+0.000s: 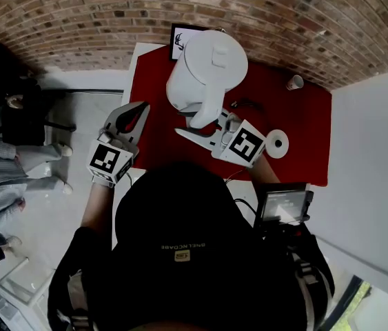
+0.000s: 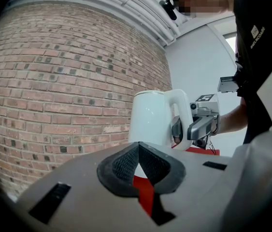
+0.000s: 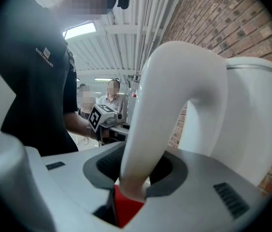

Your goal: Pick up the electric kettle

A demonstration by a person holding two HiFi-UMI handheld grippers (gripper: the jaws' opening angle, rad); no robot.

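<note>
- Far left, on the pale floor (image 1: 49,212): legs and shoes of bystanders, well apart from the bench (image 1: 132,71).
- Left gripper (image 1: 140,112): held over the left edge of the red cloth (image 1: 297,140), left of the kettle and apart from it. Jaws together at the tips, nothing between them; only a sliver of red cloth seen through the gap behind the tips. Marker cube (image 1: 109,161) at its rear, nearest the person.
- Kettle (image 1: 204,71): white, upright, lid on, at the back middle of the red cloth, close to the brick wall (image 1: 76,19). Handle (image 3: 174,105) facing the person. Underside hidden in every view, so cannot tell whether standing on the cloth or raised off it.
- Behind the kettle, against the wall: black-framed card (image 1: 178,41), partly hidden by the kettle body.
- Right gripper (image 1: 204,124): reaching in from the right, roughly level. Jaws clamped on the lower part of the handle, one dark pad (image 3: 109,166) on each side, pressed against the white plastic. Marker cube (image 1: 247,143) just behind the jaws.
- Right of the right gripper: thin dark cable (image 1: 245,105) lying on the cloth.
- Further right on the cloth: flat white ring (image 1: 276,143), apart from the kettle.
- Back right, near the wall: small paper cup (image 1: 294,82), upright.
</note>
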